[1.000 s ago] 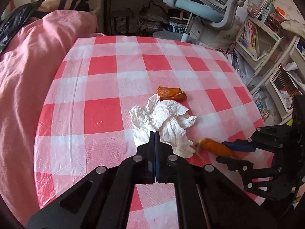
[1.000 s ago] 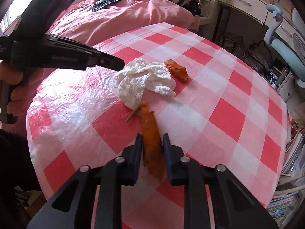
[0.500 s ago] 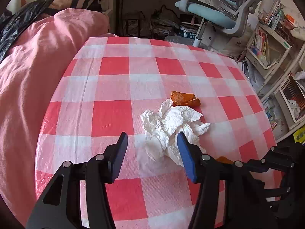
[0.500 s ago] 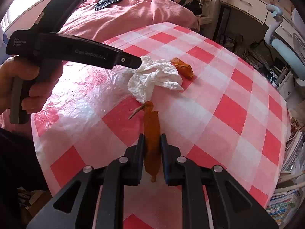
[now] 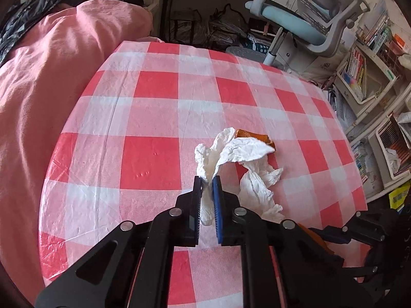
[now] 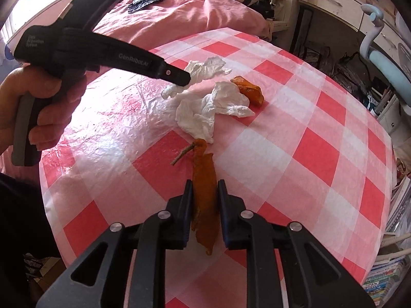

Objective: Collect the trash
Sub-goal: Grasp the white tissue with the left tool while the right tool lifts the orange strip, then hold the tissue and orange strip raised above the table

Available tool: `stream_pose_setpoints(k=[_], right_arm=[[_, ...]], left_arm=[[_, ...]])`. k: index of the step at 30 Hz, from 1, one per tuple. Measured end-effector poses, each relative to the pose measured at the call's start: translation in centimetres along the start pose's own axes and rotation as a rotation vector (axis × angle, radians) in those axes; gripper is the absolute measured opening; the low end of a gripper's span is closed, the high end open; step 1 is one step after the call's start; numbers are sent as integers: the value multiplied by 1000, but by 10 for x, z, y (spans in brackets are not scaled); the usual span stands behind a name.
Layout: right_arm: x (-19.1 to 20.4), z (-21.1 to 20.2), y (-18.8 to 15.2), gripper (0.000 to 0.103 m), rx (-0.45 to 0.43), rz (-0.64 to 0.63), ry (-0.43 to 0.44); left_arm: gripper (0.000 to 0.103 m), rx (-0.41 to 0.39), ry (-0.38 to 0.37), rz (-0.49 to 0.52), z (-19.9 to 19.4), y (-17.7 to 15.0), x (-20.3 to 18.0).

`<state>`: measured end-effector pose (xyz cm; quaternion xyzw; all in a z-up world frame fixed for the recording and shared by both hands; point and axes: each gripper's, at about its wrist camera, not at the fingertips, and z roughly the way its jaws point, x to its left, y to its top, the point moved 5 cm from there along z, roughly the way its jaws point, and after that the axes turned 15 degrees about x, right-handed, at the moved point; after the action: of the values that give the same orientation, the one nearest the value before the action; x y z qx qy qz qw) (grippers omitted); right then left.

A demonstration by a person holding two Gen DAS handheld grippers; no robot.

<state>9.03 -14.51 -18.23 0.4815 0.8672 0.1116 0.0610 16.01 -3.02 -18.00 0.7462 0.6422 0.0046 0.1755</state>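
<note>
- The left tongs (image 5: 207, 187) are clamped on a fold of the crumpled white tissue (image 5: 246, 159); the paper is pinched between the black pad and the blue pad, and a tail of it hangs below them.
- The rest of the tissue spreads to the right of those tongs — partly raised, partly lying on the red-and-white checked table (image 5: 154, 102).
- In the right wrist view the left tongs (image 6: 183, 80) reach in from the left, a hand (image 6: 43, 107) around their grip, with their tip buried in the tissue (image 6: 205, 107).
- The right tongs (image 6: 205, 187) grip a long orange peel strip (image 6: 204, 179) between their pads; its far end, with a thin brown stem, points toward the tissue, and its near end hangs past the pads.
- A second orange peel piece (image 6: 250, 92) lies on the table, touching the far right edge of the tissue.
- Beyond the table: a pink quilt (image 5: 51, 77) on the left — an office chair (image 5: 308, 20) and cluttered shelves (image 5: 364, 77) on the right.
</note>
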Motion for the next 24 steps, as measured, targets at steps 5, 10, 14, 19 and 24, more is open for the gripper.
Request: stream_pose_setpoints(k=[5,10,14,19,24], right_arm=[[1,-9,-1,16,-20,-3,0],[-5,-21,-2,16,-56,36,7],[-11,-36,-3,16,-98,78,8],[-21,-56,-9,16,-156,139,-1],[-33,-76,-27,16,-204,206,-7]], left_arm=[[5,-80,-25,-26,-35,1,4],[5,-157,-48,-54,-73,-8,3],[5,-206,-47,-51,-97,-21,-4],[5,-226,-25,-38,-112,-45,-9],[5,-234,-18,-75,-124,-73,-3]])
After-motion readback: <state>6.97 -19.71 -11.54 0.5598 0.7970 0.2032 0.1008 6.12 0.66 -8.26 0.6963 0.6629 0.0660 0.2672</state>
